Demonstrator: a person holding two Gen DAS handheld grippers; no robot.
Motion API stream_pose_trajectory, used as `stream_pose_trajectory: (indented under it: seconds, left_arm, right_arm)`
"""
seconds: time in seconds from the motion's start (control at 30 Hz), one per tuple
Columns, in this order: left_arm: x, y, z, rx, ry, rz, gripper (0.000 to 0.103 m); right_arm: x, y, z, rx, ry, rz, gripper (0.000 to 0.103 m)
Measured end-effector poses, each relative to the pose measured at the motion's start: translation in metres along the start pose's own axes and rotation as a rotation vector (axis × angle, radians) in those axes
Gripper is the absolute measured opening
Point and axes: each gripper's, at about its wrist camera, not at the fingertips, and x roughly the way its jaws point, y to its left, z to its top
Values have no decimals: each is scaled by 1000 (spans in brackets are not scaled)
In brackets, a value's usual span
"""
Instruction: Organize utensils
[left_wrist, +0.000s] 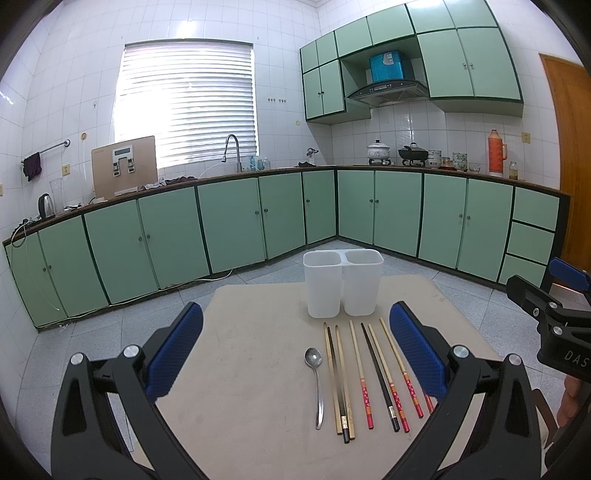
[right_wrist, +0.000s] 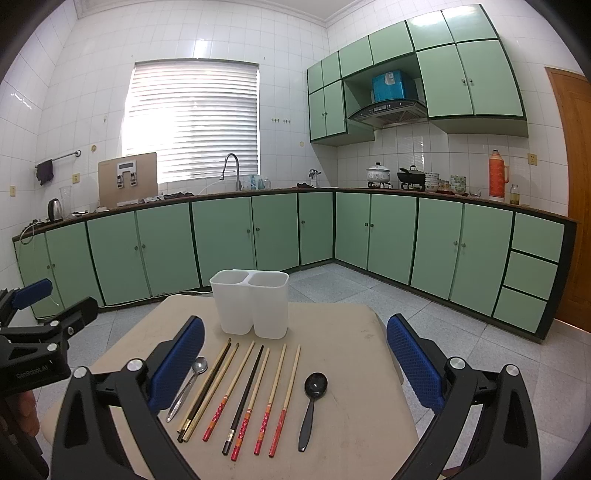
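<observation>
Nearest the cameras, the left claw (left_wrist: 295, 354) and the right claw (right_wrist: 295, 363) both hover above the near edge of the beige square tabletop (right_wrist: 354, 413), each with its blue-padded fingers spread wide apart and gripping nothing. Below them the utensils lie in a row, all pointing away from the viewer. From left to right these are a silver metal spoon (right_wrist: 186, 387), a tight bundle of plain wooden and dark chopsticks (right_wrist: 207, 393), several loose wooden chopsticks with red patterned ends (right_wrist: 275, 395) with one black chopstick (right_wrist: 245, 395) among them, and a black plastic spoon (right_wrist: 312, 402) at the right end. Just beyond the chopstick tips stands a white plastic two-compartment utensil holder (right_wrist: 251, 306), upright, with nothing seen rising above its rims. Further back, green kitchen cabinets (right_wrist: 221, 236) run along the tiled walls.
</observation>
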Motion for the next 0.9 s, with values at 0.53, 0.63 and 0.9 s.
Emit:
stream_pose_trajectory:
  seconds: [0.53, 0.63, 0.9]
  left_arm:
    - [0, 0, 0, 1, 0, 0, 98]
    - [0, 0, 0, 0, 1, 1, 98]
    - [0, 1, -1, 1, 0, 1, 98]
  right_arm:
    - [0, 0, 0, 0, 0, 0, 97]
    - [-1, 0, 1, 0, 0, 0, 97]
    - [-2, 0, 2, 1, 1, 0, 97]
